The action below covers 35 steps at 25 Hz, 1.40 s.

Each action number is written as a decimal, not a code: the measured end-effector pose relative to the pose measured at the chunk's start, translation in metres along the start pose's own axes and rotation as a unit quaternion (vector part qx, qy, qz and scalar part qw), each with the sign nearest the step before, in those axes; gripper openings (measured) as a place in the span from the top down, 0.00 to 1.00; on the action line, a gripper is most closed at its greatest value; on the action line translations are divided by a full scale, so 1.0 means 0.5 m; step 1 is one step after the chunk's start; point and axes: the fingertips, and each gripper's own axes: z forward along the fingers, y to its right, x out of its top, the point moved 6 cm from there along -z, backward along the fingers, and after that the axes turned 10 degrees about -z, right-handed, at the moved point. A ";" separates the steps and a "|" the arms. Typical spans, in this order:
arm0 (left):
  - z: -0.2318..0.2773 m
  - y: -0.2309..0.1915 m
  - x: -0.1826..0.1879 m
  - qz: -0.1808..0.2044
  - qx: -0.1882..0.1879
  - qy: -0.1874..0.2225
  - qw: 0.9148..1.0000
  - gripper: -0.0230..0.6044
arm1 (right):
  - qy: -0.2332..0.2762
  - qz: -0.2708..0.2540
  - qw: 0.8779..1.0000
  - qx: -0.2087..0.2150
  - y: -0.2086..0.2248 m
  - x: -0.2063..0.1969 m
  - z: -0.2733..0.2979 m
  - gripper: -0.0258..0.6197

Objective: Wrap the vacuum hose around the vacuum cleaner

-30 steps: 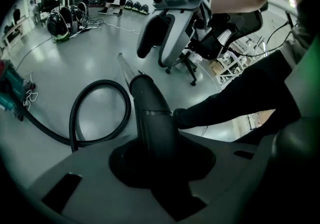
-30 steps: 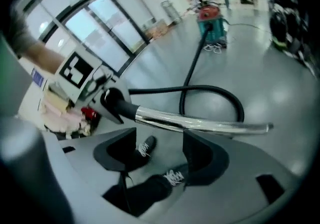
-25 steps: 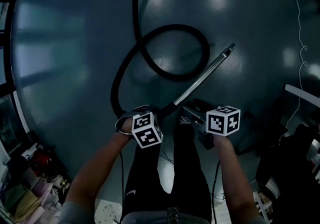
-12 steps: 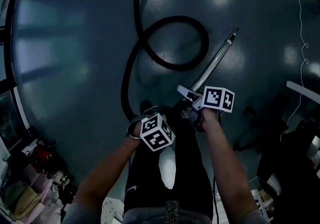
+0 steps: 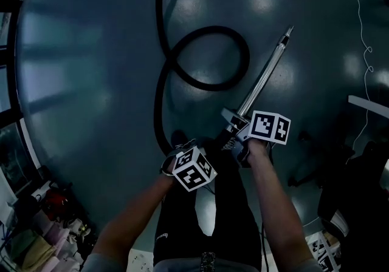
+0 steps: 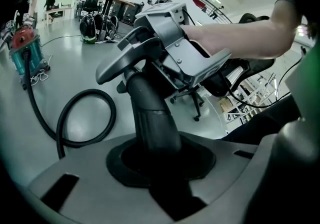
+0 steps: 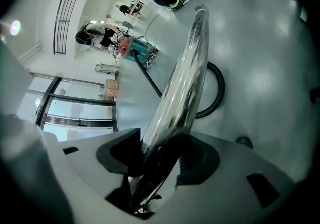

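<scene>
A black vacuum hose (image 5: 209, 58) lies in a loop on the dark floor and runs up to the red and teal vacuum cleaner (image 6: 22, 50), which is cut off at the head view's top edge. My left gripper (image 5: 177, 144) is shut on the hose's black curved handle (image 6: 150, 113). A chrome wand (image 5: 264, 76) slants up to the right from that handle. My right gripper (image 5: 236, 126) has just been closing, and the wand (image 7: 182, 83) sits between its jaws with the pads pressing on it. Both grippers are close together in front of my legs.
A thin white cable (image 5: 364, 52) trails down the floor at the right. Dark equipment (image 5: 358, 192) stands at the lower right and colourful clutter (image 5: 36, 210) at the lower left. An office chair (image 6: 195, 103) and people stand farther off.
My right gripper has moved up and left onto the wand. The wand has swung steeper, its tip going up and right. My left gripper and the handle have shifted right.
</scene>
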 end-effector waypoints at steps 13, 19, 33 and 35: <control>0.004 0.011 0.117 0.039 -0.039 -0.012 0.998 0.54 | 0.052 0.002 0.999 -0.013 0.069 0.075 -0.097 0.62; -0.022 0.005 0.195 0.034 -0.026 -0.005 0.999 0.54 | 0.064 -0.007 0.998 -0.027 0.108 0.135 -0.139 0.62; -0.104 -0.097 0.336 0.100 0.068 0.016 0.993 0.53 | 0.022 -0.139 0.989 -0.051 0.077 0.214 -0.156 0.64; -0.108 -0.120 0.355 0.121 0.074 0.017 0.990 0.53 | 0.007 -0.165 0.984 -0.060 0.064 0.221 -0.150 0.64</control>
